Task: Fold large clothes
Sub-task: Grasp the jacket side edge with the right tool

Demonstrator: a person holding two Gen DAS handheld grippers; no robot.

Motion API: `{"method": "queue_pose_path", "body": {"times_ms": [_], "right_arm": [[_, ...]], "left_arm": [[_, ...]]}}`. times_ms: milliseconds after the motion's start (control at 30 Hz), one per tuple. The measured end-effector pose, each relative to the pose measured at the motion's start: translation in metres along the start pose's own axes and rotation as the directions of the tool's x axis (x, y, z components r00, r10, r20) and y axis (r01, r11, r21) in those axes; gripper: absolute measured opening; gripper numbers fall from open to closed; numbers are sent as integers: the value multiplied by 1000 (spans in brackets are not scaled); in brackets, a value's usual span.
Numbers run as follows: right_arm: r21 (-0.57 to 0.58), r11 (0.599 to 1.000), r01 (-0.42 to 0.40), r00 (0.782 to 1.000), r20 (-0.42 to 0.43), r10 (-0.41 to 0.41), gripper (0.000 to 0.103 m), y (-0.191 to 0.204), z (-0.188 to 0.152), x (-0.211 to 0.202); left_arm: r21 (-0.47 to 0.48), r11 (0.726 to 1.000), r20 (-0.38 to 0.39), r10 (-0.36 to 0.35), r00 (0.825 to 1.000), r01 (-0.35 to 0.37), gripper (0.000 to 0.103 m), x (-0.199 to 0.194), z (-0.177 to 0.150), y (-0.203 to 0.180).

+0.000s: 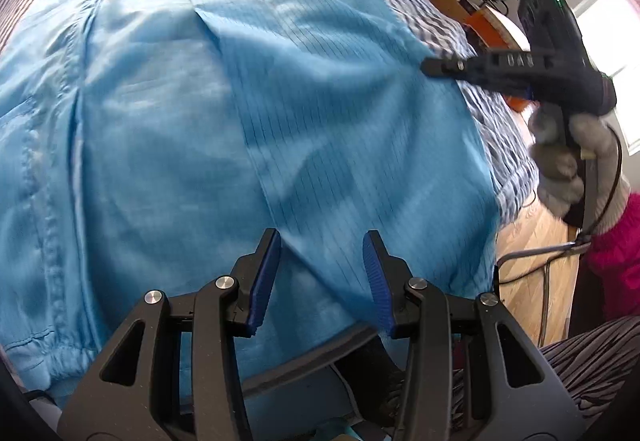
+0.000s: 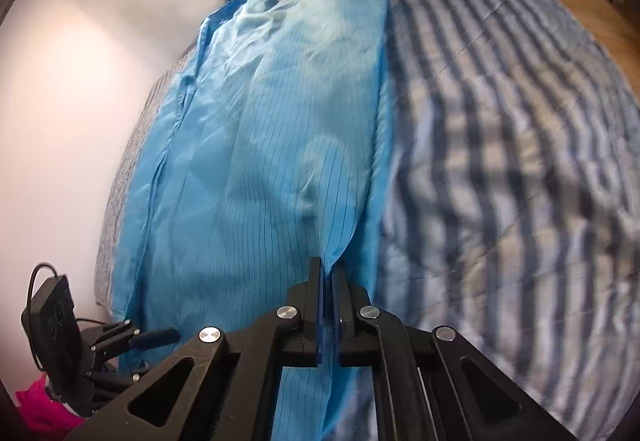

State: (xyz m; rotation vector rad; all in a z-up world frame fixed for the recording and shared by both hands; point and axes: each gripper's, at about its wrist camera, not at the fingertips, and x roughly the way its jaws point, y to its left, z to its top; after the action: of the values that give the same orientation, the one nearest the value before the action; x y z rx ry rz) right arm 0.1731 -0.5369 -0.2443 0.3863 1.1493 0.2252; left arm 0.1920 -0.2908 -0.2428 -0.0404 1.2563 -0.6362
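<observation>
Both tongs, right (image 2: 329, 273) seemingly pinching blue garment (image 2: 260, 145).

No text, label, brand or number can be read in either view.

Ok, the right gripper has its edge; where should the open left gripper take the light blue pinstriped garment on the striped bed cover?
Probably the near hem of the light blue pinstriped garment, just ahead of the left gripper, coming straight down from the near side. The cloth lies flat on the striped bed cover, so only an edge gives the open jaws something to pinch. The right gripper is already shut on the same long side edge.
</observation>
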Motion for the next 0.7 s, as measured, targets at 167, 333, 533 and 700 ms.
{"method": "queue_pose_path", "body": {"times_ms": [167, 333, 533, 700], "right_arm": [[-28, 997, -74, 996, -48, 72, 12, 0, 2, -1], [39, 984, -173, 985, -5, 174, 40, -4, 18, 1], [45, 996, -71, 997, -5, 71, 4, -6, 35, 19], [31, 999, -7, 1000, 22, 6, 4, -4, 27, 11]], "left_arm": [[39, 999, -9, 17, 1000, -17, 42, 5, -2, -10], [41, 999, -12, 18, 1000, -18, 42, 5, -2, -12], [58, 998, -9, 27, 1000, -26, 42, 6, -2, -12], [40, 999, 6, 3, 1000, -3, 42, -1, -6, -14]]}}
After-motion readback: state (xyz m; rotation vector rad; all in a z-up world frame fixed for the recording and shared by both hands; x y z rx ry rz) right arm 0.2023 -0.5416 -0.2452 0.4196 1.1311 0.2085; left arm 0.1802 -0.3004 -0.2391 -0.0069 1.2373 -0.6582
